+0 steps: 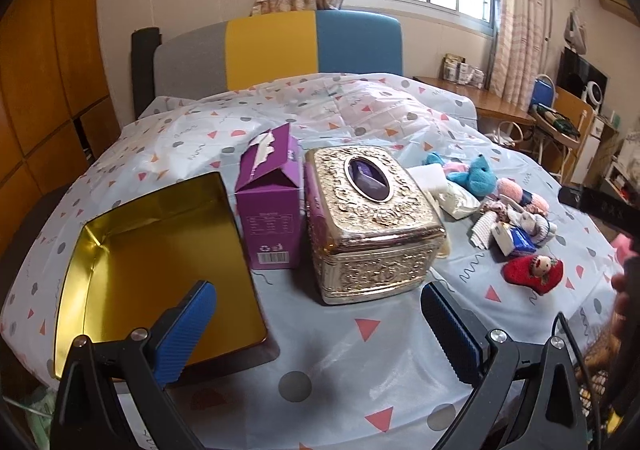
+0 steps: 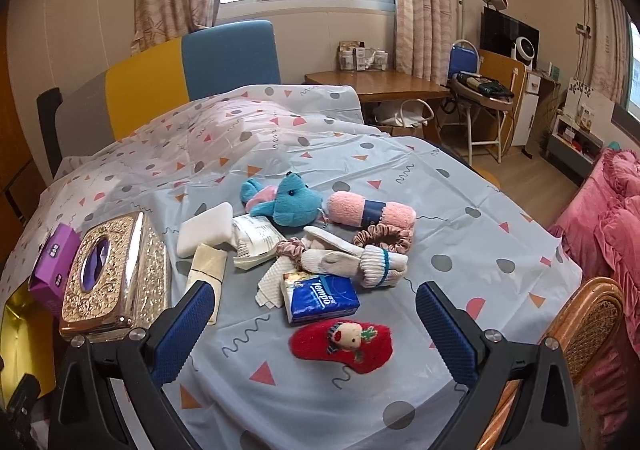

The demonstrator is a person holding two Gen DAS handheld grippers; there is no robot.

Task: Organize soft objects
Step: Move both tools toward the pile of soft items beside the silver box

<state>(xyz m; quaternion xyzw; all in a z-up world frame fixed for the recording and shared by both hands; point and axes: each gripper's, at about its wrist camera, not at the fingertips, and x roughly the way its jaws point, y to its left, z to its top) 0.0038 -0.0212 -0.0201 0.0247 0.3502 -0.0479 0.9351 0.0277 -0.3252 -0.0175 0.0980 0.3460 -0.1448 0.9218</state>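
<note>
Blue ribbed pads on both grippers stand wide apart with nothing between them; my left gripper (image 1: 320, 324) hangs above the patterned tablecloth (image 1: 360, 370) just in front of the ornate gold tissue box (image 1: 372, 217), and my right gripper (image 2: 314, 324) hovers over the red plush sock (image 2: 344, 340), which lies flat nearest to me. From the left wrist view I see the open gold-lined tin (image 1: 160, 270) at the left edge of the table, a purple carton (image 1: 270, 209) standing between it and the tissue box, touching or nearly touching both. The soft things are heaped to the right of the tissue box, in the middle of the table. In the right wrist view the heap reads clearly: a blue plush toy (image 2: 294, 205) at the far side, a pink rolled towel (image 2: 370, 211) with a dark band just right of it, a pink scrunchie (image 2: 384, 240) against the towel, rolled white socks (image 2: 376, 264) with a teal band, and a blue Tempo tissue pack (image 2: 322, 300) just beyond the red sock. A white sponge block (image 2: 204, 230) and a crumpled plastic packet (image 2: 256, 242) lie on the heap's left side, near the tissue box. A wicker chair (image 2: 580, 330) stands at the table's right edge.
</note>
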